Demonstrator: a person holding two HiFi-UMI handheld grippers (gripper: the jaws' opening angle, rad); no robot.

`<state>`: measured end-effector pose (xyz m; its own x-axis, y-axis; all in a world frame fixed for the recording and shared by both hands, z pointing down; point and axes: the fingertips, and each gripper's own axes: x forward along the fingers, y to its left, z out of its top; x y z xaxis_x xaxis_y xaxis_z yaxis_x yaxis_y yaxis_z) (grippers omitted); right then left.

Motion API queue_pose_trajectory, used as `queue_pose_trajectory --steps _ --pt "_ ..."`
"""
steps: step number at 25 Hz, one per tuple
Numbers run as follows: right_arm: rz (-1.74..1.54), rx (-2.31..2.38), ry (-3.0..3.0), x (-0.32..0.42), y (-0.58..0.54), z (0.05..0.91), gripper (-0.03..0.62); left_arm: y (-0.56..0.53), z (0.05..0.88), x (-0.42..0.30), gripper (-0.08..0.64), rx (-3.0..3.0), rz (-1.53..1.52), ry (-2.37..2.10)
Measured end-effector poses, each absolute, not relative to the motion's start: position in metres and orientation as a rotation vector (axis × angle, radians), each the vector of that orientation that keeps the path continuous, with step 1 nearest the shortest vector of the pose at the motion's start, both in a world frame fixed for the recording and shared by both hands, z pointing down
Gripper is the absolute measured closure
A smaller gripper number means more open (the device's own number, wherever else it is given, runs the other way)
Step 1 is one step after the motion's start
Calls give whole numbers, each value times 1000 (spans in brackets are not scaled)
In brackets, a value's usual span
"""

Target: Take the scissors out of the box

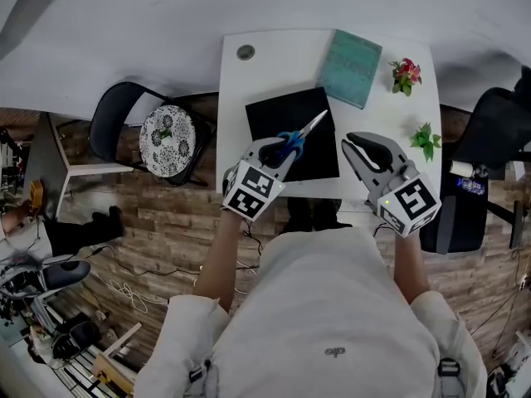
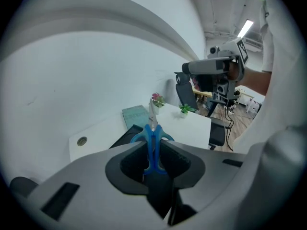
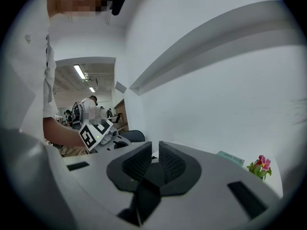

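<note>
My left gripper (image 1: 278,149) is shut on a pair of blue-handled scissors (image 1: 300,136), held above the flat black box (image 1: 274,113) on the white table (image 1: 270,60). In the left gripper view the pads clamp the blue handles (image 2: 152,143) and the silver blades point up and away. The box (image 2: 125,135) lies below them. My right gripper (image 1: 358,142) hovers to the right of the box near the table's front edge. Its jaws stand a narrow gap apart with nothing between them (image 3: 156,150).
A teal book (image 1: 351,67) lies at the back of the table, a pink flower (image 1: 406,75) and a small green plant (image 1: 426,139) on the right side. A chair with a patterned cushion (image 1: 166,138) stands left, a black office chair (image 1: 498,127) right.
</note>
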<state>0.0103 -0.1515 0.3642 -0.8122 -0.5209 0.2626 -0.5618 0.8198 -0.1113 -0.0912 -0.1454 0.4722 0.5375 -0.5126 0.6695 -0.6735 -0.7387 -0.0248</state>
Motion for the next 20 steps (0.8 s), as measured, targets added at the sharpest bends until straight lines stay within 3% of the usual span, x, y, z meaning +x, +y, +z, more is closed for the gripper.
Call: queue_pose_trajectory --steps 20 --pt "270 776 -2820 -21 -138 354 572 -135 383 -87 463 2486 205 -1035"
